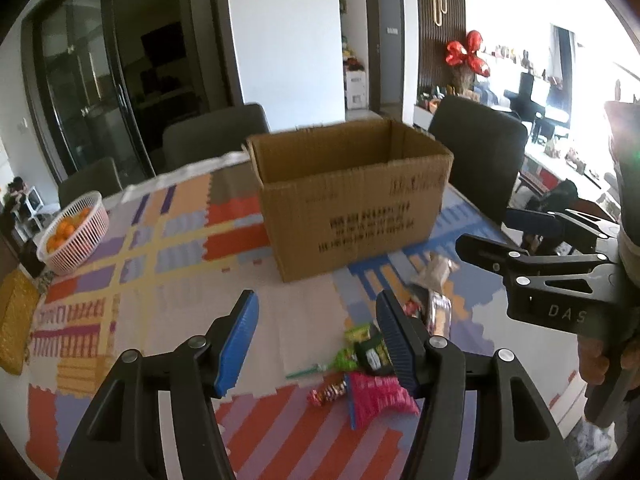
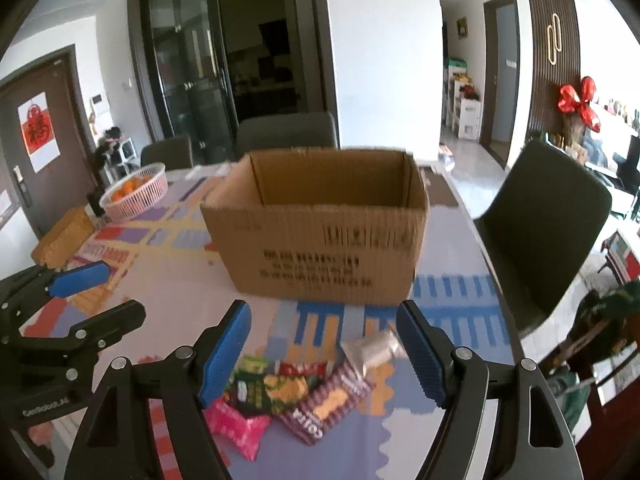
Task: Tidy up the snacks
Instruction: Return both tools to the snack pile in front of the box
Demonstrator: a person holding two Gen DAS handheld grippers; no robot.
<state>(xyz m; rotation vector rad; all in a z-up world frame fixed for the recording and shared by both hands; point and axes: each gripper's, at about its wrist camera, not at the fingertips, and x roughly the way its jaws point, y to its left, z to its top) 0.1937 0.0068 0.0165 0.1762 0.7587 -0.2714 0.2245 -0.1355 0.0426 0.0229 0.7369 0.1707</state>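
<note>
An open cardboard box (image 1: 352, 204) (image 2: 320, 236) stands on the patterned tablecloth, nothing visible inside. Before it lies a small heap of snack packets: a pink packet (image 1: 380, 398) (image 2: 236, 426), a green and black packet (image 1: 370, 350) (image 2: 272, 390), a purple biscuit packet (image 2: 324, 404), a silver-grey pouch (image 1: 434, 270) (image 2: 372, 350) and a wrapped candy (image 1: 330, 394). My left gripper (image 1: 318, 344) hovers open just left of the heap, nothing between its fingers. My right gripper (image 2: 324, 354) (image 1: 504, 232) hangs open above the heap, holding nothing.
A pink basket of oranges (image 1: 74, 232) (image 2: 136, 194) sits at the table's far left, a yellow padded packet (image 1: 16, 320) (image 2: 64, 238) beside it. Dark chairs (image 1: 478, 156) (image 2: 540, 236) stand around the table. A hand (image 1: 600, 360) grips the right gripper's handle.
</note>
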